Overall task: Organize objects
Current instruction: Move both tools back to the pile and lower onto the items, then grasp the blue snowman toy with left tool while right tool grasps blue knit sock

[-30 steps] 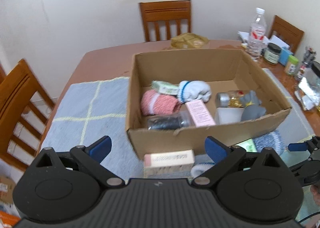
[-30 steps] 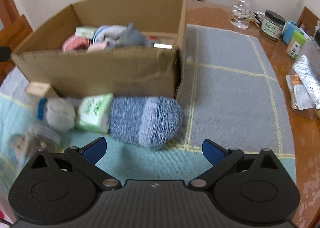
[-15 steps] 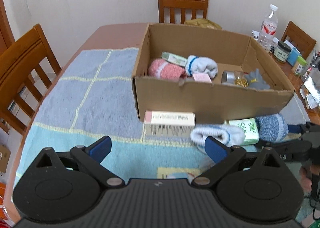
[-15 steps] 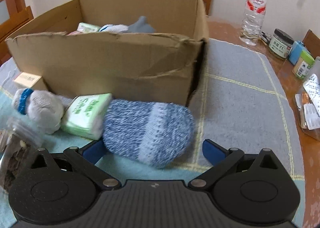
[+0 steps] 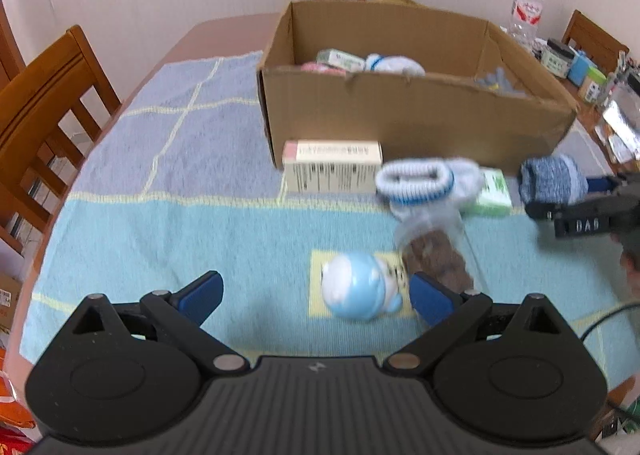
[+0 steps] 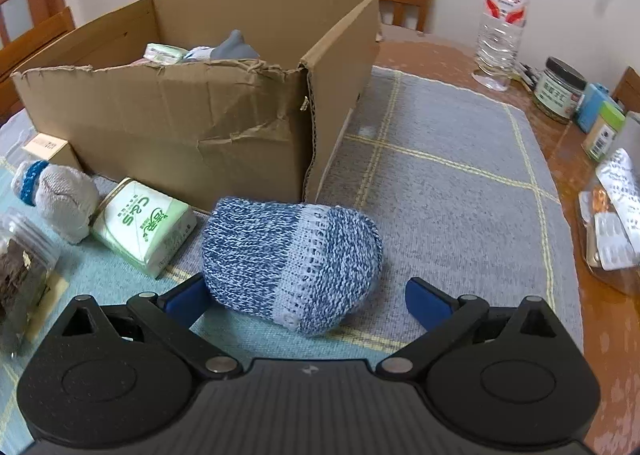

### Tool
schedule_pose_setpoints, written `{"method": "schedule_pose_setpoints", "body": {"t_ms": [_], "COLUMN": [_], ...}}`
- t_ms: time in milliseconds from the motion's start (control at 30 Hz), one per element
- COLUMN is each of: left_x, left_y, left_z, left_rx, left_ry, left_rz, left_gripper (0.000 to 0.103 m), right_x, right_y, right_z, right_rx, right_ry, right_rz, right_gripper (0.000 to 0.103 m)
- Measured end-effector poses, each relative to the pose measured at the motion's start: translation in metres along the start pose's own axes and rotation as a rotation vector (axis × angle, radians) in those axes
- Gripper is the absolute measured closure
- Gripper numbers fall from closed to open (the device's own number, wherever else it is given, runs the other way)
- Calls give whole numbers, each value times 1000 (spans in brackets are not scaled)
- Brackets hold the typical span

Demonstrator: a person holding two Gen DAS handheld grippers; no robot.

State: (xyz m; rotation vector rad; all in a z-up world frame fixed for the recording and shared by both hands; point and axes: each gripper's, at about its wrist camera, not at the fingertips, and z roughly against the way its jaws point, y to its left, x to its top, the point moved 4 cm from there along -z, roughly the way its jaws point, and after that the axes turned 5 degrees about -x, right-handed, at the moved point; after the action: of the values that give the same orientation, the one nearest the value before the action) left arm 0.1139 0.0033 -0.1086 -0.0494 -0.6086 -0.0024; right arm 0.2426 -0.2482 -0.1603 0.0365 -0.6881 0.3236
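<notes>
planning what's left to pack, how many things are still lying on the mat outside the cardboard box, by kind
sock bundles: 2 (blue knit bundle, white-grey bundle with blue band)
boxes and packs: 2 (long paper box, green tissue pack)
clear jars: 1 (jar of brown bits)
toys: 1 (blue and white figure)
total: 6

The left hand-held gripper (image 5: pixel 316 293) has pulled back from the cardboard box (image 5: pixel 400 115), bringing a blue toy (image 5: pixel 360 287) into view; the right hand-held gripper (image 6: pixel 306 295) now straddles the blue sock (image 6: pixel 290 259).
</notes>
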Motion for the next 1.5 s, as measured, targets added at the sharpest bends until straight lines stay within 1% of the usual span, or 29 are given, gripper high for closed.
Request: {"method": "schedule_pose_setpoints", "body": {"t_ms": [67,167,233,333,400,467,533,633,733,800,867,933,1133,1300,1500], "left_x": [-8,-15,-18,-20,-20,-18,-16,-15,-13,-11,-8,-5,2,6,8], "left_y": [-2,-5,-4,-2,-1,1,2,3,-1,-1,-1,-1,-1,2,3], "left_z": [-3,-10,-16,-25,-31,-36,-42,-49,-51,-52,-53,-52,-51,-51,-53], "left_rx": [-4,20,15,-27,-56,-73,-108,-166,-198,-227,-257,-287,-358,-389,-403], "left_ry": [5,2,2,6,5,5,11,28,16,19,17,23,31,30,33], "left_rz": [-14,-47,-54,-67,-96,-116,-133,-166,-250,-276,-304,-338,-372,-370,-378], "left_gripper": [4,4,4,4,4,6,7,13,13,15,25,31,43,45,45], "right_x": [0,-1,-2,-3,-3,-3,-3,-3,-3,-4,-4,-4,-4,-1,6], "right_y": [0,-1,-1,0,-1,-1,-1,-1,0,0,0,1,4,7,11], "right_z": [0,0,1,1,1,1,1,1,1,2,2,3,5,3,-3], "right_rx": [6,12,14,17,20,20,20,20,17,12,3,-8,-39,-58,-72], "right_ry": [-4,-14,-21,-30,-33,-33,-33,-33,-36,-35,-33,-31,-15,5,22], "right_rz": [6,12,15,19,22,22,22,23,19,13,3,-10,-42,-65,-84], "right_gripper": [0,0,0,0,0,0,0,0,0,0,0,0,0,0,0]}}
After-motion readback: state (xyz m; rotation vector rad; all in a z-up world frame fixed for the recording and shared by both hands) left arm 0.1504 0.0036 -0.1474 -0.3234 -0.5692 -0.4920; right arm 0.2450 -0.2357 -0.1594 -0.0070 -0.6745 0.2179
